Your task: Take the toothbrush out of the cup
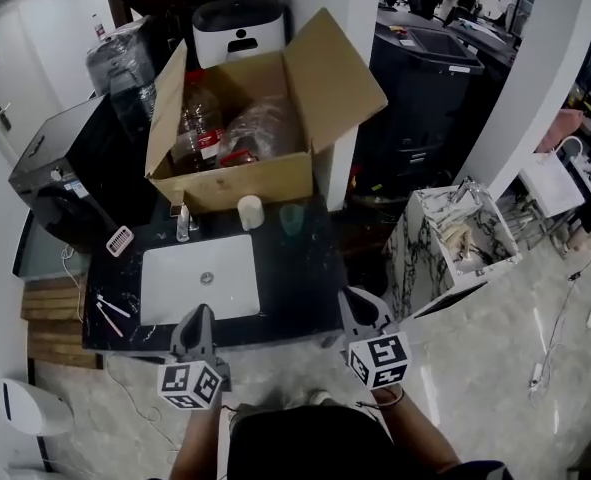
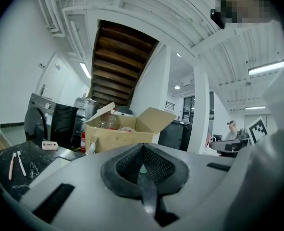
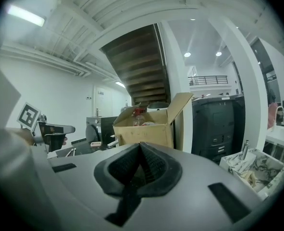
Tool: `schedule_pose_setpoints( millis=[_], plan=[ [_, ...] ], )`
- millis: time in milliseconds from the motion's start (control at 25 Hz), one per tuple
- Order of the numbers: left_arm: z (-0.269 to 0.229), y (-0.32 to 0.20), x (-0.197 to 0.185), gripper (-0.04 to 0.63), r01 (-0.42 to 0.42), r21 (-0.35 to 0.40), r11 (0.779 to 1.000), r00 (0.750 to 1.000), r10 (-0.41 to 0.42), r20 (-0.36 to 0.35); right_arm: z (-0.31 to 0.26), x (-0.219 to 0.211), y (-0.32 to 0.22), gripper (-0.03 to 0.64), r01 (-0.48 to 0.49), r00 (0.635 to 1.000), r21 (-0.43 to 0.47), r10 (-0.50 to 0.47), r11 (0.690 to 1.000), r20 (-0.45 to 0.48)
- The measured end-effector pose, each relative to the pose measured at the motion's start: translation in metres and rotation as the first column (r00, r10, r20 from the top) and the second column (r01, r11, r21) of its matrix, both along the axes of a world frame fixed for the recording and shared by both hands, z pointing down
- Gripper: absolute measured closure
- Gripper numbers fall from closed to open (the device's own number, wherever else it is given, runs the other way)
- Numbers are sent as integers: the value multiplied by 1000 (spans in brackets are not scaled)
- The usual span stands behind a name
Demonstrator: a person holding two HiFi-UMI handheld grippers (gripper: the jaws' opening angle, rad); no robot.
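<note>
A white cup [image 1: 250, 211] and a translucent green cup [image 1: 292, 218] stand at the back of the black counter [image 1: 300, 288], in front of a cardboard box [image 1: 245, 128]. No toothbrush shows in either cup. Two toothbrushes [image 1: 111, 313], one pink and one white, lie flat at the counter's left end; the left gripper view also has these toothbrushes [image 2: 15, 163]. My left gripper [image 1: 201, 314] [image 2: 142, 150] is shut and empty at the counter's front edge, below the sink [image 1: 199, 278]. My right gripper [image 1: 348, 299] [image 3: 141, 148] is shut and empty at the front right corner.
A faucet [image 1: 182, 223] stands behind the sink, and a small white brush-like item [image 1: 120, 240] lies at the back left. A marble-patterned bin [image 1: 455, 243] with clutter sits on the floor to the right. A black appliance [image 1: 60, 173] stands to the left, a water jug [image 1: 125, 73] behind it.
</note>
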State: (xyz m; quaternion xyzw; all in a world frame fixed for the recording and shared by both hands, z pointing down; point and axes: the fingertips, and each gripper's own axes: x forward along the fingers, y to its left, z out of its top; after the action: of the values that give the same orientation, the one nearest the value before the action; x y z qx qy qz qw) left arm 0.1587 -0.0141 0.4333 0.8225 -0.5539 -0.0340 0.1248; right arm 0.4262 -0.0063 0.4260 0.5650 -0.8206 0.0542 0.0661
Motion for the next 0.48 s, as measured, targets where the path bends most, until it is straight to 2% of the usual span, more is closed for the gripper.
schedule_pose_setpoints(
  millis=[120, 480],
  plan=[
    [-7, 1, 14, 571, -17, -10, 1000, 998, 16, -53, -4, 5, 5, 604, 13, 1000, 15, -13, 1000, -17],
    [-14, 1, 45, 571, -50, 0, 999, 998, 50, -38, -10, 32, 5, 604, -7, 1000, 17, 7, 1000, 23]
  ],
)
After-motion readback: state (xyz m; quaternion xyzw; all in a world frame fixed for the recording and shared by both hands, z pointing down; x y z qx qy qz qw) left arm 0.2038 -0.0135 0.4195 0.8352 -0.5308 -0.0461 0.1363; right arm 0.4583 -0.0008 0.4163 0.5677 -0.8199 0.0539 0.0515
